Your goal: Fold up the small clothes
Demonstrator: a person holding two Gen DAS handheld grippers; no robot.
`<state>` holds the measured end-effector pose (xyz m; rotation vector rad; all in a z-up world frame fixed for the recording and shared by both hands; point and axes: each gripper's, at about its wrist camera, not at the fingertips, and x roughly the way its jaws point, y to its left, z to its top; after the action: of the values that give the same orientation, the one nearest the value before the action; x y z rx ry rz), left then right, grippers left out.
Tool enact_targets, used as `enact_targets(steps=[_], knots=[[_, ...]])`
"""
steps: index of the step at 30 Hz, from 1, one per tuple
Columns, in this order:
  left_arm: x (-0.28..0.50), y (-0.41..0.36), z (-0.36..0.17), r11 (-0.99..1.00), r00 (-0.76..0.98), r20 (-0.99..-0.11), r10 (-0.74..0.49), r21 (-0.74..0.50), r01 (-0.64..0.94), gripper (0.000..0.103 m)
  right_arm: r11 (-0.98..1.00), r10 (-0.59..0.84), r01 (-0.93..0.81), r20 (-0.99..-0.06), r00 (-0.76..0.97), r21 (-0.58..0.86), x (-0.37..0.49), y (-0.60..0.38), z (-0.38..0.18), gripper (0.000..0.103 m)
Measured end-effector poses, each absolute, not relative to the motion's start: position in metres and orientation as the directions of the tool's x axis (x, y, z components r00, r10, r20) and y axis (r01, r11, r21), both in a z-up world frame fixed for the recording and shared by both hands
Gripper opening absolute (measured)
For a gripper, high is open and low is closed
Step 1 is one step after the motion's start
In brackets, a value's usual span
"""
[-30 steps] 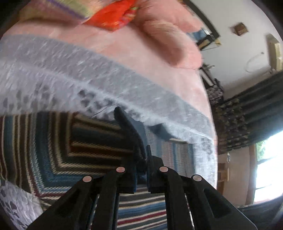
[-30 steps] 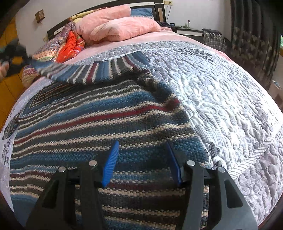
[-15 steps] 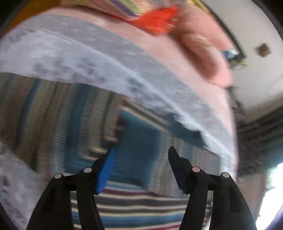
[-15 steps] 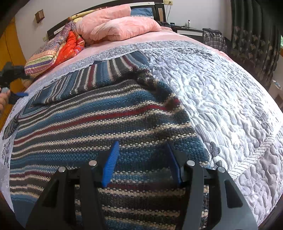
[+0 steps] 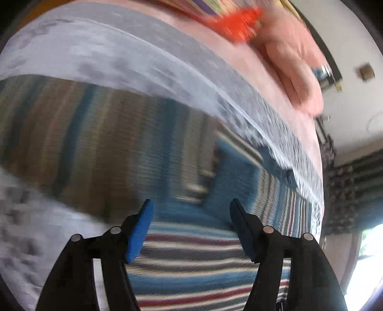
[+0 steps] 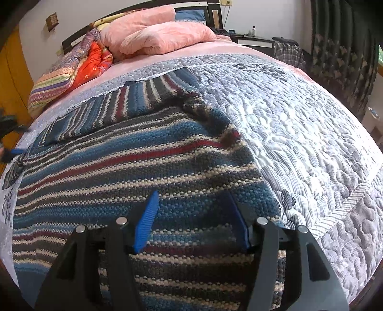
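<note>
The striped sweater [image 6: 124, 172] is being spanned lengthwise across the frame; its folded sleeve [image 6: 134, 105] lies upper left, nearer the left gripper [image 5: 190, 229]. Both it and the right gripper [image 6: 194, 220] are being held spread, empty.

Left tool [image 5: 190, 210] has its two blue-padded fingers spread wide, holding nothing. Right tool [image 6: 194, 203] likewise has its fingers apart and holds nothing.

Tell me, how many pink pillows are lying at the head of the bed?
2: the upper pink pillow lies against the headboard, the lower pink pillow rests in front. Others may be hidden behind.
</note>
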<state>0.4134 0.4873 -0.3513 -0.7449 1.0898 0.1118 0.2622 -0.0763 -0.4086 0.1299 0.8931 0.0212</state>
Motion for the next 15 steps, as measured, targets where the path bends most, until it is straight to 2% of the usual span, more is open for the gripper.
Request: enact_targets(steps=[2,9,15], knots=[[0.385,0.539,-0.341,0.725,0.525,-0.823,-0.217,-0.496,-0.478,0.073,0.992,0.070,0.037,-0.775,0.628,0.120,0.262,-0.076,-0.409,0.059],[0.282,0.724,-0.335,0.491,0.599,-0.800,-0.019,-0.530,-0.692,0.074,0.995,0.049,0.040,-0.789,0.612,0.093,0.264,-0.073,-0.412,0.060],[0.267,0.776,-0.373,0.346,0.658,-0.753,-0.026,-0.624,-0.701,0.074,0.998,0.022,0.039,-0.804,0.594,0.057,0.266,-0.069,-0.415,0.063]])
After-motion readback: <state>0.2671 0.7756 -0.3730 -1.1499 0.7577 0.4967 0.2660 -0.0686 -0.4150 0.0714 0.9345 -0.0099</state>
